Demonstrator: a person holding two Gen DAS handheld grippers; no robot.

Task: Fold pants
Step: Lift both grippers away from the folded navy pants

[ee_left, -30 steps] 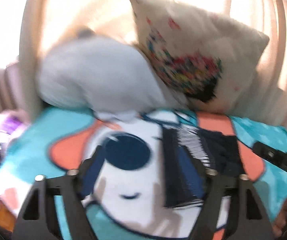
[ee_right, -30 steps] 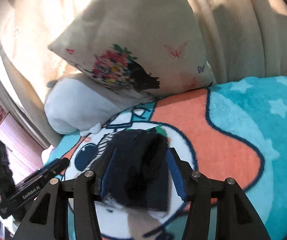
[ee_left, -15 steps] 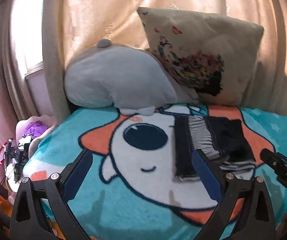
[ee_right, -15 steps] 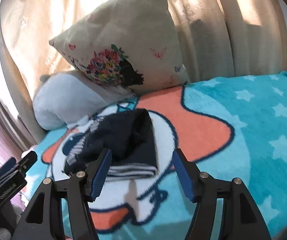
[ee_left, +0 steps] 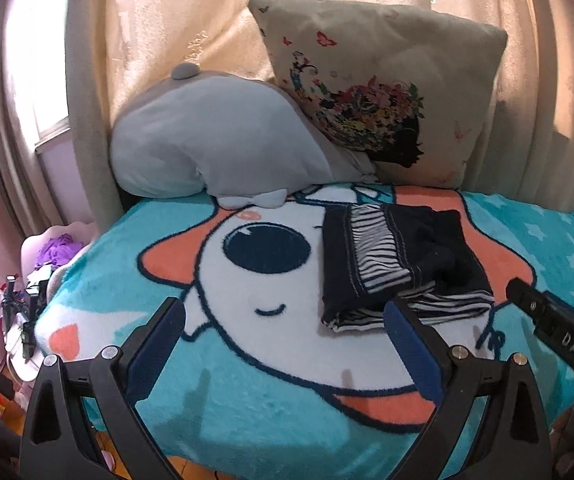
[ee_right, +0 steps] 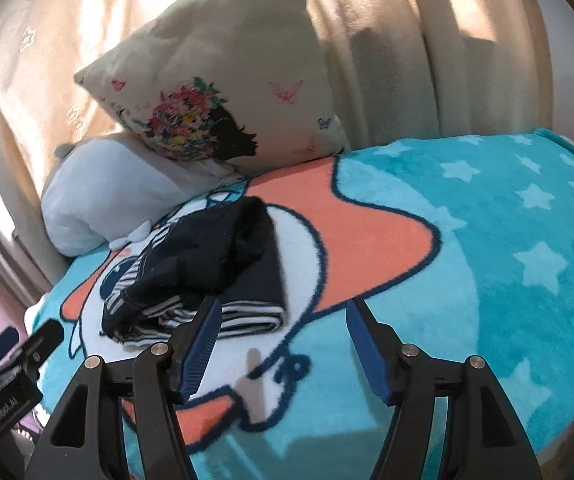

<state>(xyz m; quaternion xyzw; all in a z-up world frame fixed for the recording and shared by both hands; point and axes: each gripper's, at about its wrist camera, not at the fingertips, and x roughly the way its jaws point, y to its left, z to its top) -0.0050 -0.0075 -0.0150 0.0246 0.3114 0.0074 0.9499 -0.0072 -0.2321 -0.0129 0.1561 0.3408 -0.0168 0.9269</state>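
Note:
The pants (ee_left: 395,264) lie folded into a compact dark navy bundle with black-and-white striped lining showing, on the cartoon blanket (ee_left: 247,320). They also show in the right wrist view (ee_right: 207,276). My left gripper (ee_left: 283,320) is open and empty, held back from the bundle at the bed's near edge. My right gripper (ee_right: 283,320) is open and empty, just in front of the bundle's right corner. The right gripper's body (ee_left: 559,336) shows at the left view's right edge.
A grey plush pillow (ee_left: 215,148) and a cream floral cushion (ee_left: 379,88) lean against beige curtains (ee_right: 427,40) behind the pants. The teal starred blanket (ee_right: 507,240) spreads to the right. A cluttered stand (ee_left: 35,280) sits left of the bed.
Both grippers have let go of the pants and pulled back toward the bed's near edge. The folded bundle stays on the blanket.

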